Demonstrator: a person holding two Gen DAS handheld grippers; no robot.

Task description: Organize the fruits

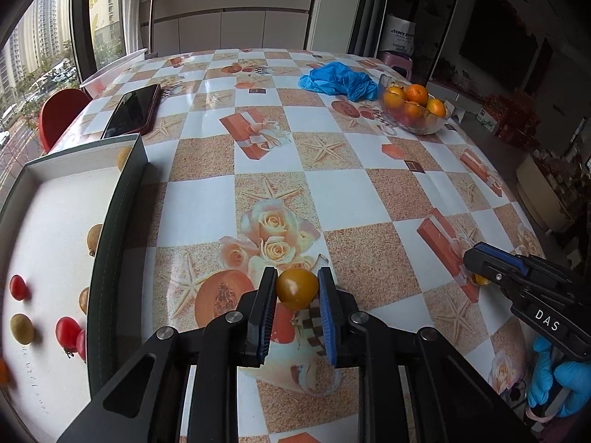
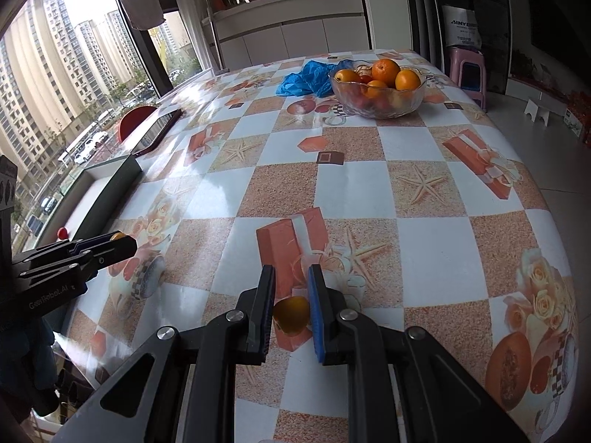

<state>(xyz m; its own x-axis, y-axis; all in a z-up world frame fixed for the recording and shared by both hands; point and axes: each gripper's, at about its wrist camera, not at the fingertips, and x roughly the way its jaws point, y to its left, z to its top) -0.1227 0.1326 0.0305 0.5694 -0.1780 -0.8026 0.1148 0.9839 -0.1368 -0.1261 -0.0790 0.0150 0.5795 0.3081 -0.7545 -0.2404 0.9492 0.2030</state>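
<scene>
My left gripper (image 1: 297,277) is shut on a small yellow-orange tomato (image 1: 297,288), just above the patterned tablecloth (image 1: 332,184). My right gripper (image 2: 291,273) is shut on another small yellow tomato (image 2: 291,314), held deep between its pads. Each gripper shows in the other's view: the right gripper (image 1: 476,277) at the right, the left gripper (image 2: 120,238) at the left. A shallow white-lined box (image 1: 110,229) lies left of the left gripper, holding red tomatoes (image 1: 68,330), brown-yellow round fruits (image 1: 22,328) and others half hidden by its dark wall.
A glass bowl (image 2: 380,105) of oranges stands at the far right of the table beside a crumpled blue glove (image 1: 338,81). A dark phone (image 1: 133,110) lies at the far left. A blue-gloved hand (image 1: 557,384) holds the right gripper. A red chair (image 1: 61,114) sits beyond the table edge.
</scene>
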